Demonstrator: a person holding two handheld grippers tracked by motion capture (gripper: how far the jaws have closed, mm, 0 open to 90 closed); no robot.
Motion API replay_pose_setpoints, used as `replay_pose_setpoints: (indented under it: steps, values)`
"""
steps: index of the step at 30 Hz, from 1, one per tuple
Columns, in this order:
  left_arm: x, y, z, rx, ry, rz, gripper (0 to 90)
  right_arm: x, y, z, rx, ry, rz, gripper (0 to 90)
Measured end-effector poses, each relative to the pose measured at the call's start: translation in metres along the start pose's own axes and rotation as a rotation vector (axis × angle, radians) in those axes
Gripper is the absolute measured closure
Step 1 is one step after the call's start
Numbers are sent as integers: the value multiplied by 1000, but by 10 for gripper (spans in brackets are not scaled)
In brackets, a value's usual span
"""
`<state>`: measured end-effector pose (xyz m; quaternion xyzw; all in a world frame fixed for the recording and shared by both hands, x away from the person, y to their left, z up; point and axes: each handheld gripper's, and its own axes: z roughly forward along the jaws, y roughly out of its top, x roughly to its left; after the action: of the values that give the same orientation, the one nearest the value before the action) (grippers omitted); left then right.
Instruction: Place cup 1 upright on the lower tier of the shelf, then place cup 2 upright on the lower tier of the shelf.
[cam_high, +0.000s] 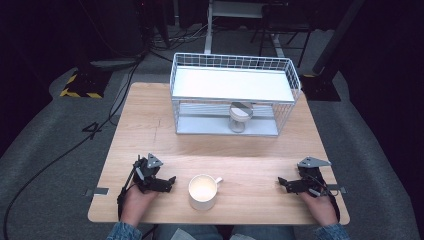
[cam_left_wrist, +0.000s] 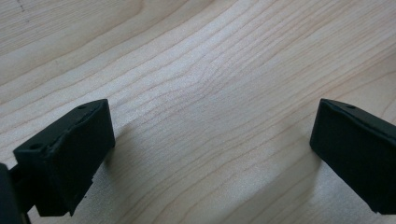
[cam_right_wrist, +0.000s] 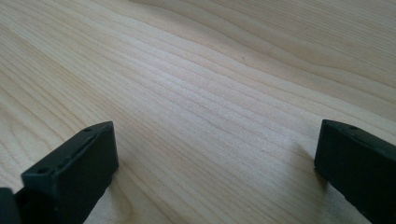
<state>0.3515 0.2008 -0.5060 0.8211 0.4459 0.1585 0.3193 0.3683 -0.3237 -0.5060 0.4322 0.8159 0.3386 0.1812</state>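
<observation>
While both rest on the table (cam_high: 150, 130), left gripper (cam_high: 171, 181) and right gripper (cam_high: 281, 183) gape — empty.

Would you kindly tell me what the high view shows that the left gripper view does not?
High view alone: the white mug near the front edge, the wire rack with a jar on its lower shelf, the right gripper, both hands and the floor. Left gripper view alone: the wood grain up close between the left gripper jaws, which stand wide apart with nothing between them. Shared: the wooden table and the left gripper.
</observation>
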Motion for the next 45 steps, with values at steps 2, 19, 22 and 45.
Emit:
replay_pose_setpoints:
  steps: [2,19,22,45]
  values:
    - [0,0,0,0,2,-1,4,0,0,0,0,0,0,0]
    - [-5,0,0,5,22,-29,1,2,0,0,-1,-13,10,0]
    - [-6,0,-1,5,23,-29,0,2,0,0,-1,-13,10,0]
    - [-11,2,-31,-149,-1,-93,1,2,0,0,0,-16,14,0]
